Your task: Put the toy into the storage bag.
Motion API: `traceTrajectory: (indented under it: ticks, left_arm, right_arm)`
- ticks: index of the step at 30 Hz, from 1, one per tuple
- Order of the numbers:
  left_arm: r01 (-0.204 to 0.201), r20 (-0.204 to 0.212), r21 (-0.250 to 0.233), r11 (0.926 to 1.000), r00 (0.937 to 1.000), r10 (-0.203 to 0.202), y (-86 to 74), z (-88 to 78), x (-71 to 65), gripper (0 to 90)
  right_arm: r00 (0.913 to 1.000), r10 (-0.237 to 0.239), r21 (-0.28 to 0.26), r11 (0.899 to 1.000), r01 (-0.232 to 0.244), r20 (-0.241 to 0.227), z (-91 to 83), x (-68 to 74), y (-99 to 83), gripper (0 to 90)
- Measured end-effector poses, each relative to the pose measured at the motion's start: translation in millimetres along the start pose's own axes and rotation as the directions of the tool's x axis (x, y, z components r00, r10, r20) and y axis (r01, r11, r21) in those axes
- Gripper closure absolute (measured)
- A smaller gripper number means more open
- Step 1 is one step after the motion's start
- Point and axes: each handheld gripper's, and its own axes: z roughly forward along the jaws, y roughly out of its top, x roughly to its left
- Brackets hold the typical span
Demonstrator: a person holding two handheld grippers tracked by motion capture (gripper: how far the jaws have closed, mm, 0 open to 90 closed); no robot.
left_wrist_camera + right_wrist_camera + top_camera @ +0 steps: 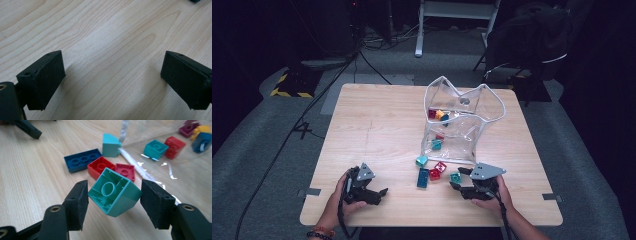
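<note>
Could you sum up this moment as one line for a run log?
right tool: shut on teal brick, tilted, off table | left tool: open, empty | clear bag: upright, some bricks inside

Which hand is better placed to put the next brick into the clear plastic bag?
The right. Its gripper already holds a teal plastic brick close to the clear plastic bag. The left gripper is open over bare wooden table, farther from the bag.

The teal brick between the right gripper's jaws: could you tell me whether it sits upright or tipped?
Tipped. The teal brick shows its hollow underside to the camera, tilted between the right gripper jaws.
</note>
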Motion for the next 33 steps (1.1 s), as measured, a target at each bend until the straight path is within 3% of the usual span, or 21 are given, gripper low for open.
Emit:
traceTrajectory:
  ticks: [14, 33]
  left_arm:
    - [0.001, 0.000, 0.000, 1.0000, 1.0000, -0.001, 0.0, 0.0, 0.0, 5.6]
    - [0.001, -0.002, 0.001, 1.0000, 1.0000, -0.001, 0.3, 0.4, 0.2, 5.1]
  right_arm:
    - [0.9972, 0.034, -0.060, 0.998, -0.030, 0.067, -30.2, -16.7, 10.0, 40.5]
    - [0.9899, 0.026, -0.139, 0.990, -0.006, 0.139, -81.1, -30.5, 38.6, 40.5]
